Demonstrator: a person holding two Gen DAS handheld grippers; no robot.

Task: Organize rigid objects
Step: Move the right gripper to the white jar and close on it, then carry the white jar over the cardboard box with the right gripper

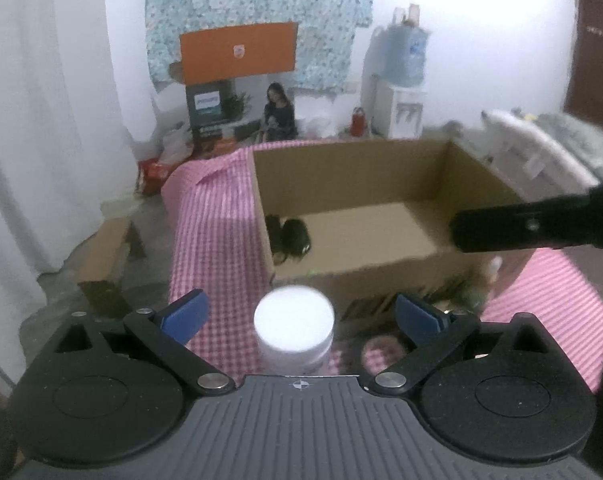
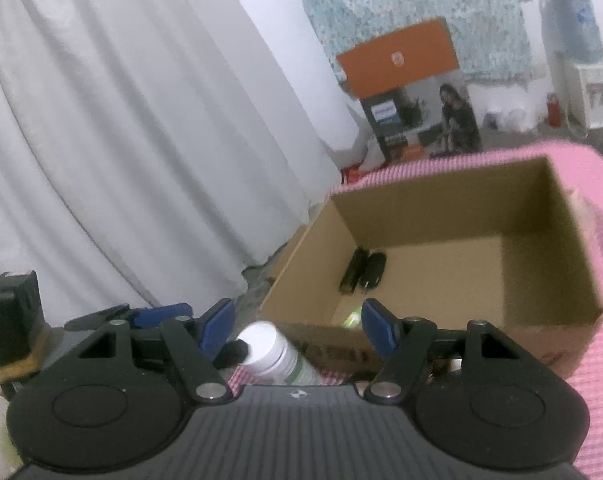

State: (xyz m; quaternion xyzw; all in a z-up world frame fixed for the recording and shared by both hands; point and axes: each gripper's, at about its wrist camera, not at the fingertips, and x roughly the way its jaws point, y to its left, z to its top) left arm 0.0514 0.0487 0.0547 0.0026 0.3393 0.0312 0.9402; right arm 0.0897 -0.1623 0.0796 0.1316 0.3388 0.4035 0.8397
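Note:
A bottle with a white cap (image 1: 294, 326) stands on the pink checked cloth (image 1: 213, 240), just in front of an open cardboard box (image 1: 381, 168). My left gripper (image 1: 303, 314) is open wide; the bottle sits between its blue pads, which stay clear of it. Two black objects (image 1: 289, 236) lie in the box's near left corner. In the right wrist view the bottle (image 2: 273, 348) shows low between the blue pads of my right gripper (image 2: 297, 328), which is open and holds nothing. The box (image 2: 549, 248) and the black objects (image 2: 363, 272) lie ahead of it.
A black bar of the right tool (image 1: 533, 224) reaches over the box's right wall. Small items (image 1: 473, 292) lie by the box's front right corner. A low cardboard box (image 1: 105, 272) sits on the floor, left of the table. White curtains hang on the left.

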